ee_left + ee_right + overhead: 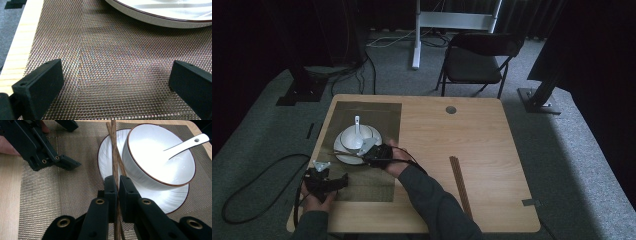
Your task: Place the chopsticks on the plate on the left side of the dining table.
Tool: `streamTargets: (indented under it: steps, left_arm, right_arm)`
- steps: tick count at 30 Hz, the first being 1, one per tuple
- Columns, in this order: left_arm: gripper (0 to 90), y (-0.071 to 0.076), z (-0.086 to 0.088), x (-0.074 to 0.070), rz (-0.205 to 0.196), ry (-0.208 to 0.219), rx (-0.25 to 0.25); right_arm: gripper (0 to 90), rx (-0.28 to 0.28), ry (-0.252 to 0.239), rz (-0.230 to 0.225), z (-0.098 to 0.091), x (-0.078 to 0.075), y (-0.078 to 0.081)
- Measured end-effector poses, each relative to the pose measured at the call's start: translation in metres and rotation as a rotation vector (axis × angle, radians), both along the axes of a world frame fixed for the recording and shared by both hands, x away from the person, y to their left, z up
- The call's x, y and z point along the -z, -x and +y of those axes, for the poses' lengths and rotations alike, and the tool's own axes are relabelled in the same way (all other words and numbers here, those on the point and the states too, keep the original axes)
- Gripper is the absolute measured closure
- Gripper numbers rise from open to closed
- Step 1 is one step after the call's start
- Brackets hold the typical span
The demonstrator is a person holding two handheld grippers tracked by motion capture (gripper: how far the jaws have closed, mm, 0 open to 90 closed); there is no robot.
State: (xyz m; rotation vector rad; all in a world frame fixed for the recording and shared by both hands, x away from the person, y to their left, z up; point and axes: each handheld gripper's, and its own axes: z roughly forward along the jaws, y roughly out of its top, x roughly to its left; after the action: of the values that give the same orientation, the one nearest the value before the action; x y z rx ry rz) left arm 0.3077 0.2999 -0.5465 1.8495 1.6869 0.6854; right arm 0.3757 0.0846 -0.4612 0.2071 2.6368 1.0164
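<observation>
right gripper view, chopsticks pinched between right gripper jaws

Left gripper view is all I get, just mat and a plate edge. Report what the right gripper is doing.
Observer: The right gripper has its jaws shut on a pair of wooden chopsticks.
Operator: Say where they lie against the plate.
Observer: They cross the rim of the plate beside a white bowl that stands on it.
Operator: Tell me what is in the bowl.
Observer: A white spoon, its handle leaning out over the bowl's rim.
</observation>
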Motion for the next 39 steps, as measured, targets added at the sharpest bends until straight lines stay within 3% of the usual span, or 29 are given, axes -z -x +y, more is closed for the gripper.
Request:
streamTargets:
  steps: [24, 39]
  left_arm:
    - [0.1, 0.000, 0.000, 0.000, 0.002, -0.001, 0.001]
    - [0.1, 0.000, 0.000, 0.000, 0.001, 0.001, 0.000]
  right_arm:
    - [85.1, -0.043, 0.041, 0.009, 0.025, 0.018, -0.005]
    - [85.1, -0.040, 0.067, 0.027, 0.039, 0.027, -0.013]
